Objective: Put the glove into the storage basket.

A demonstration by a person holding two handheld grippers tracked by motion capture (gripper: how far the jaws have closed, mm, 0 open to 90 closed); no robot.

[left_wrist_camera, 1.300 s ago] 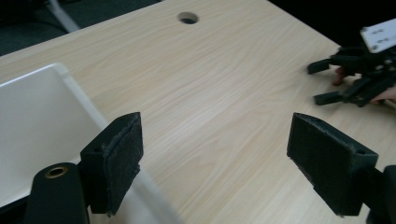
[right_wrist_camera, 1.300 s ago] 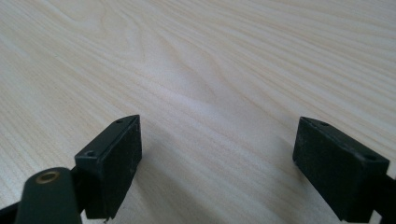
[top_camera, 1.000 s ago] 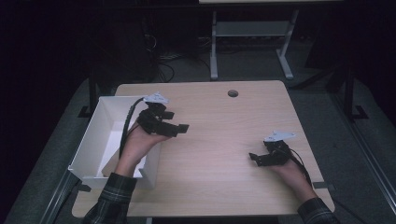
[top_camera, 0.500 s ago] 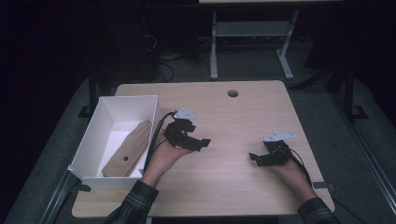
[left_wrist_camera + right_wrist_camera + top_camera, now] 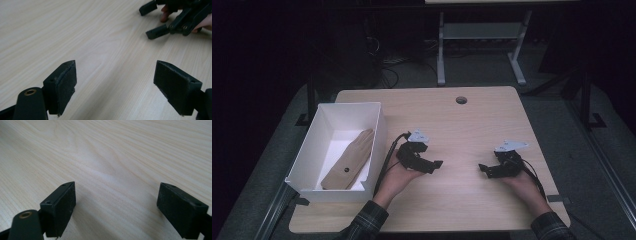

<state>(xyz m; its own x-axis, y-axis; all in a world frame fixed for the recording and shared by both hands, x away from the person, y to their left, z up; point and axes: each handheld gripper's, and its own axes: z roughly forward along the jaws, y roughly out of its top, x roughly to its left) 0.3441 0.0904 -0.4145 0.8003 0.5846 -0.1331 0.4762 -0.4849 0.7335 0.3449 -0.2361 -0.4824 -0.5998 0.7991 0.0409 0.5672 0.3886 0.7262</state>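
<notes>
Both grippers idle on table, tan cloth piece (image 5: 349,160) lies in white box (image 5: 377,131), left of frame.
Left gripper (image 5: 432,165) and right gripper (image 5: 484,170) both have fingers wide apart, holding nothing (bare table (image 5: 472,125) between them). Hands low, palms resting centre-bottom; best keep them level, clear of the box.

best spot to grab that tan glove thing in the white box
Grip the tan cloth piece across its narrower upper end, coming straight down from above. It lies flat and slanted along the floor of the white box, whose tall walls block a sideways approach. Left gripper is nearer.
</notes>
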